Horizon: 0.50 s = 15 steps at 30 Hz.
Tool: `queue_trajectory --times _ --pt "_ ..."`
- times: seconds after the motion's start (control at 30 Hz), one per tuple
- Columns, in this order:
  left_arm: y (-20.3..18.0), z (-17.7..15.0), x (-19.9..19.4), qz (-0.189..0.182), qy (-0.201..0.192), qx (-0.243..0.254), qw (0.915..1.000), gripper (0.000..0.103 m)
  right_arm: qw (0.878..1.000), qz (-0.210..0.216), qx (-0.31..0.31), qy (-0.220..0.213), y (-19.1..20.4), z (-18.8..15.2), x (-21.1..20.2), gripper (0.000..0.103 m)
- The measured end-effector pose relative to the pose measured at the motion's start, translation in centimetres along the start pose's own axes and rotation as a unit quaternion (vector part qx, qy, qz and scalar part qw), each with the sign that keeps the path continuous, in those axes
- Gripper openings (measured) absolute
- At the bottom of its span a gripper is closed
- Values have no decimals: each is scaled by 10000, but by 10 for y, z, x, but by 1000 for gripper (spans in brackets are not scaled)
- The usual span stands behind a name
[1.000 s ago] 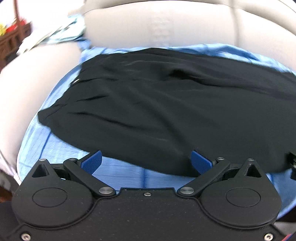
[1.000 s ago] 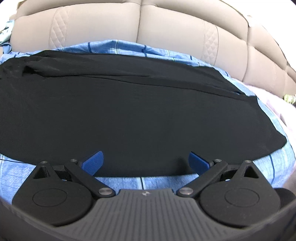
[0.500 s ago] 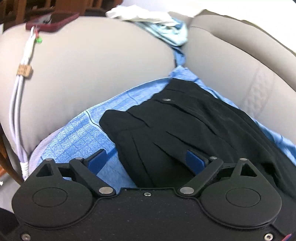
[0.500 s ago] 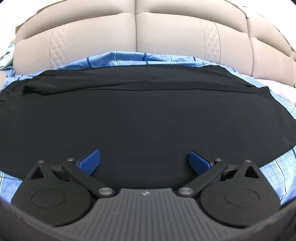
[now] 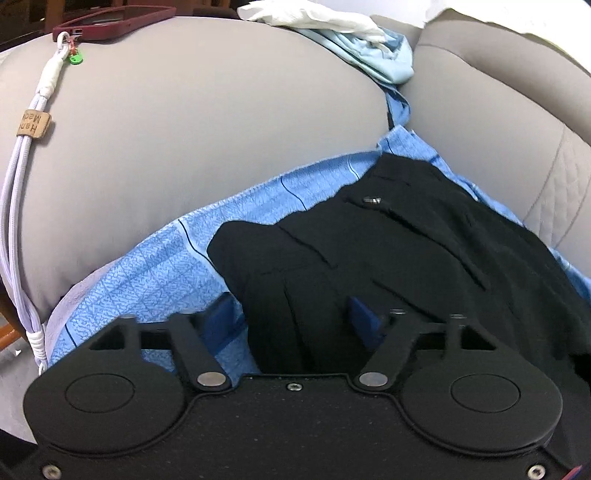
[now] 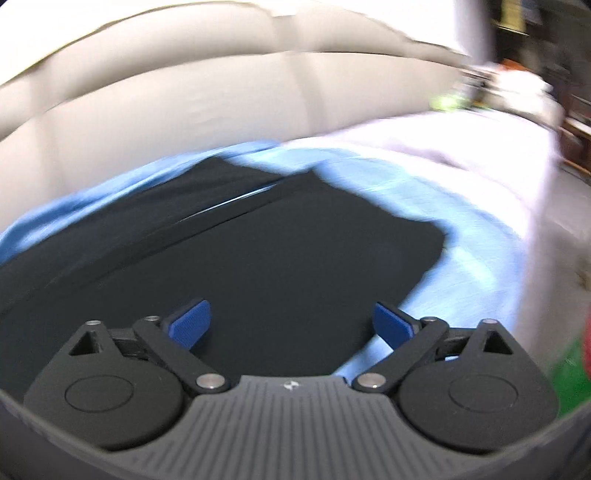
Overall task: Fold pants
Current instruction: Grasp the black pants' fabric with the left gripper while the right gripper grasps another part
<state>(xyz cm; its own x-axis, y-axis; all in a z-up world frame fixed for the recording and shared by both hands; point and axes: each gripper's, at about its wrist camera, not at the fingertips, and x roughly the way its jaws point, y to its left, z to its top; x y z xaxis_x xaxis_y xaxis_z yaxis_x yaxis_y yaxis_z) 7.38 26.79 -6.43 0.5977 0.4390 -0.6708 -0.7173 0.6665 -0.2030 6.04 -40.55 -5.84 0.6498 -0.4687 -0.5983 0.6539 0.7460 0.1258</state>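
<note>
Nearest us in the left wrist view, our left claw (image 5: 291,317) is held low over the sofa seat, pointing toward 12 o'clock. Its blue pads (image 5: 364,321) stand partly apart, with a gathered fold of the black fabric pants (image 5: 388,258) between them. The cloth fills much of the gap, but we cannot tell whether the pads press it. The pants lie on a blue checked cloth (image 5: 155,273) spread over the seat. Their waist end, bearing a small metal fastener (image 5: 371,200), sits toward 1 o'clock. Beyond, at 11 o'clock, rises the rounded grey sofa armrest (image 5: 184,129). A pale lilac cord (image 5: 14,206) with a cork tag hangs down its 9 o'clock side. A dark red phone case (image 5: 110,22) rests on its top. At 12 o'clock lie a crumpled white tissue (image 5: 314,16) and a light blue garment (image 5: 373,55).

In the blurred right wrist view, our right claw (image 6: 291,326) hovers low with its blue pads (image 6: 190,325) spread wide, gripping nothing. It points over the leg end of the pants (image 6: 258,258), whose hem edge lies toward 2 o'clock on the blue cloth (image 6: 461,258). Farther off, from 10 to 12 o'clock, stands the cream cushioned sofa back (image 6: 221,107).
</note>
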Motion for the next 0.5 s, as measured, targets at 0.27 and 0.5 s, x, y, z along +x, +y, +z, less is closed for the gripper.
queue_trajectory --times 0.27,0.5 --pt "-13 -6 3 249 -287 85 9992 60 9967 -525 488 384 -57 28 48 82" --pt "-29 -6 -29 810 -818 485 9922 8 9973 -302 606 301 -65 33 49 19"
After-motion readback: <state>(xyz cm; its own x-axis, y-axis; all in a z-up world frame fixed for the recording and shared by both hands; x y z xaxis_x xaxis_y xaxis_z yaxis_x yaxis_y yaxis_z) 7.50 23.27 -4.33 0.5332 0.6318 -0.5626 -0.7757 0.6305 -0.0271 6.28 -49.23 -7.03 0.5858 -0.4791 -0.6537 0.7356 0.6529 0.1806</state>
